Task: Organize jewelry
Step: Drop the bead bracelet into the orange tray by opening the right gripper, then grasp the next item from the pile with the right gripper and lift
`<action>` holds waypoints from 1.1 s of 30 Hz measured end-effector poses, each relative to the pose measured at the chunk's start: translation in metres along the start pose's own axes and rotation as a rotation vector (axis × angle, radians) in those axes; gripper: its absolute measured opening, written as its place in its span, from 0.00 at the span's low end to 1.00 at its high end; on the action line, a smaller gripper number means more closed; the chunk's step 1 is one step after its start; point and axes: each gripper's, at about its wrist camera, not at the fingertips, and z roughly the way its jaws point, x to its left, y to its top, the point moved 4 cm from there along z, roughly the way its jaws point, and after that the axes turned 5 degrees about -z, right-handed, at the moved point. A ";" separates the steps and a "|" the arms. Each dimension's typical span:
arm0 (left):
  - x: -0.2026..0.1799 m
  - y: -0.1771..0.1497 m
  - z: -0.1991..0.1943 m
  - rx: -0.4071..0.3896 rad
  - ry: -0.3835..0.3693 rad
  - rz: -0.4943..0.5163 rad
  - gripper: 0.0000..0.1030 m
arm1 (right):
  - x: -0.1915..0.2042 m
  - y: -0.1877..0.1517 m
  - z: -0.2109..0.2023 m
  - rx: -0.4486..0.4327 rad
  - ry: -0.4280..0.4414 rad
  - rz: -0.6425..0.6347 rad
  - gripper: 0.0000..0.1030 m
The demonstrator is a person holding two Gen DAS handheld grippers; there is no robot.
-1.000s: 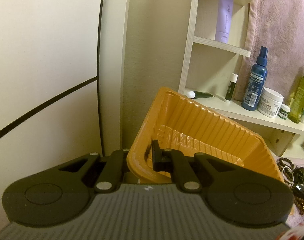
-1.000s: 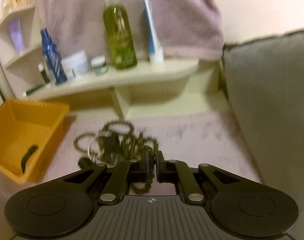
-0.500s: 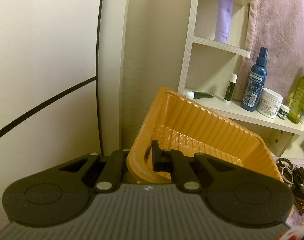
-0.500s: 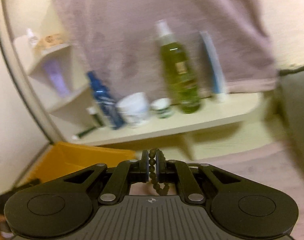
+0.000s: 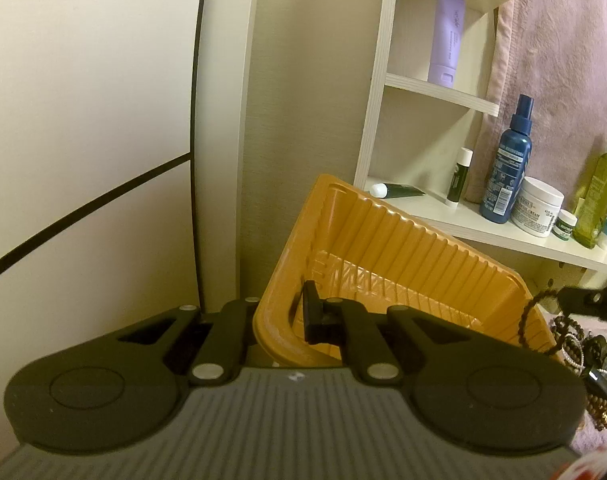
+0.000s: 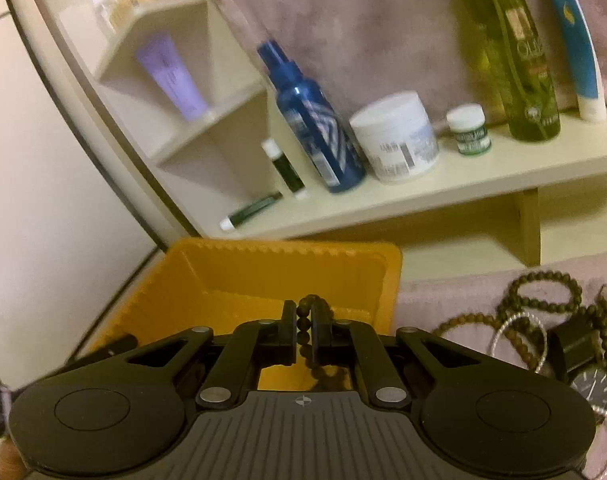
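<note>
- The left hand-held gripper (image 5: 299, 316) is clamped on the near rim of the orange tray (image 5: 387, 256), which sits tilted, its far wall raised toward 12 o'clock.
- The right hand-held gripper (image 6: 303, 330) is closed on a dark beaded bracelet (image 6: 305, 322); one loop of beads shows above the pads and the rest hangs below, over the tray's near-right part.
- In the left wrist view that bracelet dangles at 3 o'clock, at the tray's right corner.
- The remaining jewelry pile (image 6: 543, 320), made of beaded bracelets, a pearl strand and a black watch (image 6: 587, 368), lies on the pinkish cloth (image 6: 443, 292) at 3 o'clock of the tray.
- Toiletry bottles stand on the cream shelf (image 6: 423, 192) beyond.
</note>
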 end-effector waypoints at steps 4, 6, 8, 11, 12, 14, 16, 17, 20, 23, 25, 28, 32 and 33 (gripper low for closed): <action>0.000 0.000 0.000 0.000 0.001 0.000 0.07 | -0.001 -0.005 0.003 0.030 -0.020 -0.024 0.13; 0.000 0.000 0.000 0.000 0.001 -0.001 0.07 | 0.001 -0.007 0.002 0.035 -0.036 -0.053 0.30; 0.000 -0.001 0.000 -0.001 0.002 -0.002 0.07 | 0.003 -0.008 -0.001 0.020 -0.037 -0.068 0.45; 0.000 -0.001 -0.001 -0.001 0.002 0.000 0.07 | 0.007 -0.010 -0.007 0.018 -0.017 -0.076 0.45; 0.000 0.000 -0.001 0.000 0.001 0.000 0.07 | 0.008 -0.012 -0.010 0.018 -0.012 -0.079 0.45; 0.000 0.000 -0.001 0.000 0.001 0.000 0.07 | 0.009 -0.017 -0.017 0.021 -0.009 -0.093 0.45; 0.000 0.000 -0.002 -0.001 0.002 0.000 0.07 | 0.006 -0.023 -0.028 0.024 -0.025 -0.102 0.45; 0.000 0.000 -0.001 -0.001 0.002 -0.001 0.07 | 0.002 -0.027 -0.033 0.026 -0.037 -0.101 0.45; 0.001 0.000 -0.002 -0.001 0.001 0.000 0.07 | -0.015 -0.037 -0.052 0.033 -0.080 -0.087 0.45; 0.001 0.000 -0.002 -0.001 0.002 0.000 0.07 | -0.038 -0.044 -0.073 0.037 -0.141 -0.083 0.45; 0.001 0.000 -0.002 -0.001 0.002 0.001 0.07 | -0.052 -0.048 -0.086 0.034 -0.180 -0.076 0.45; 0.002 0.000 -0.001 -0.001 0.004 0.000 0.07 | -0.071 -0.051 -0.098 0.037 -0.241 -0.075 0.45; 0.002 0.000 -0.001 0.000 0.004 0.005 0.07 | -0.092 -0.048 -0.102 0.040 -0.300 -0.080 0.45; 0.002 0.000 0.000 0.001 0.004 0.007 0.07 | -0.096 -0.047 -0.101 0.039 -0.310 -0.083 0.45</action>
